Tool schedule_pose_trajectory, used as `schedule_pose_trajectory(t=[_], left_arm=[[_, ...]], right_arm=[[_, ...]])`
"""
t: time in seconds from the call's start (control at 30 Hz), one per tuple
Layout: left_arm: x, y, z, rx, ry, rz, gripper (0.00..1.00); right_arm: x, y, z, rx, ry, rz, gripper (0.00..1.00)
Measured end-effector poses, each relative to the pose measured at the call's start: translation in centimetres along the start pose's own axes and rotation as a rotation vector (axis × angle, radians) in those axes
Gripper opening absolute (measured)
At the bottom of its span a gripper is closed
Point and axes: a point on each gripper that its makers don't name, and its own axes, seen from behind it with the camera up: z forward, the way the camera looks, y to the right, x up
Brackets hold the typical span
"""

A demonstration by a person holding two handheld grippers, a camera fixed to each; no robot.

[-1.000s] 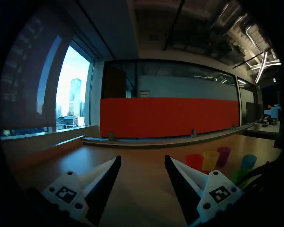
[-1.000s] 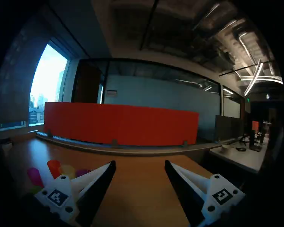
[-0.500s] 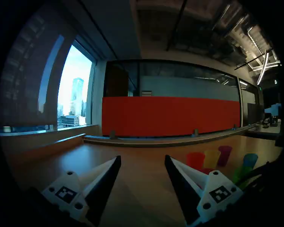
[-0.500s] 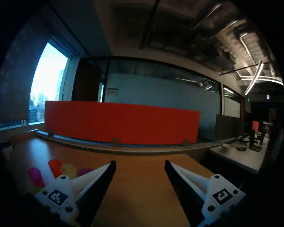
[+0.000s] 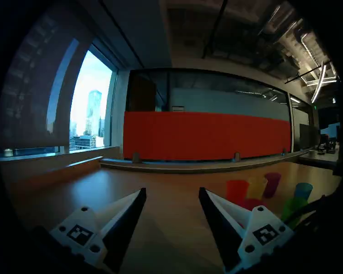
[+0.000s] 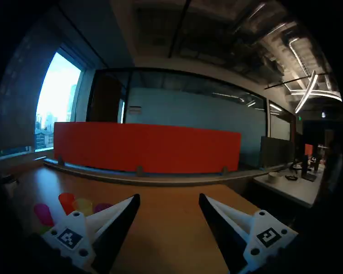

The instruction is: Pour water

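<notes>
Jaws of left gripper (image 5: 171, 191) and right gripper (image 6: 169, 196) are spread wide, empty. Coloured cups (image 5: 238, 189) are clustered on table (image 5: 171, 180) between them. One cup should be gripped mid-wall, kept upright.

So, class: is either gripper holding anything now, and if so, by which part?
Nothing is held. The left gripper and the right gripper are both open, bare wooden table showing between their fingers; the coloured cups stand aside, untouched.
</notes>
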Motion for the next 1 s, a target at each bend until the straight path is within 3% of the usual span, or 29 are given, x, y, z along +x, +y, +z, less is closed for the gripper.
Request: schedule_pose_trajectory(t=[1.0], left_arm=[[-1.3,-0.4,0.3,0.020,-0.030,0.031,0.85]], right_arm=[[-0.5,-0.3,0.0,0.008,-0.006,-0.001,0.99]])
